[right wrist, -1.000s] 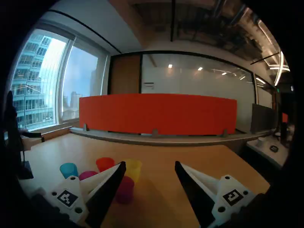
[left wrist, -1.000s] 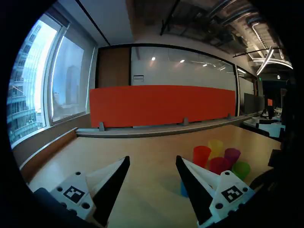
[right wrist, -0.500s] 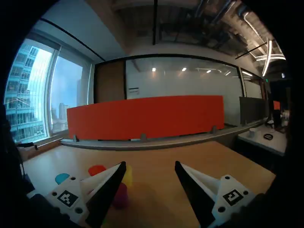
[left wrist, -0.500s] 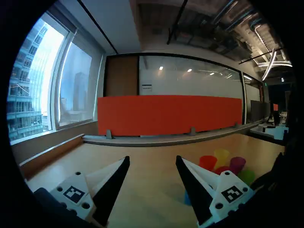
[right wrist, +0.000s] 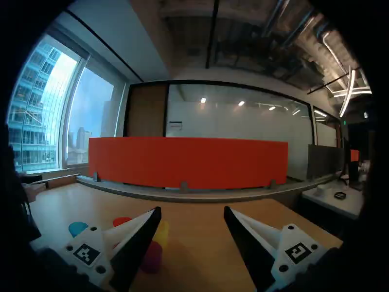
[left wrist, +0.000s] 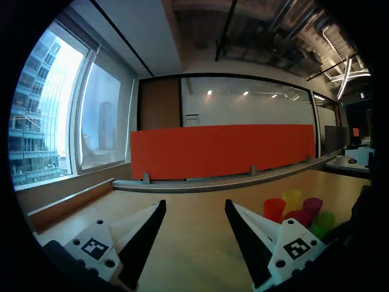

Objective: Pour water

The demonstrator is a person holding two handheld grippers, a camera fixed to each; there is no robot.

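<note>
Left gripper (left wrist: 195, 202): jaws spread wide and released, nothing between them, just bare wood table (left wrist: 192, 258) showing through the gap. Right gripper (right wrist: 192, 209) is the same deal, jaws apart and gripping nothing.

The cups are where the action would be. In the left gripper view they sit bunched together on the table, off to the right of the right finger: an orange cup (left wrist: 274, 209), a yellow cup (left wrist: 292, 199) just behind it, a purple cup (left wrist: 312, 205), a green cup (left wrist: 324, 221), and a magenta cup (left wrist: 295, 217) partly hidden by the finger. All upright as far as I can see. Can't tell if any of them has water in it.

In the right gripper view the bunch is on the other side, low and left, mostly tucked behind the left finger. A blue cup (right wrist: 78, 228) pokes out farthest left there.

Further back, a long orange divider (left wrist: 223, 151) runs along the far edge of the table, with a glass wall behind it and big windows (left wrist: 53, 126) on the left looking out on high-rises.
</note>
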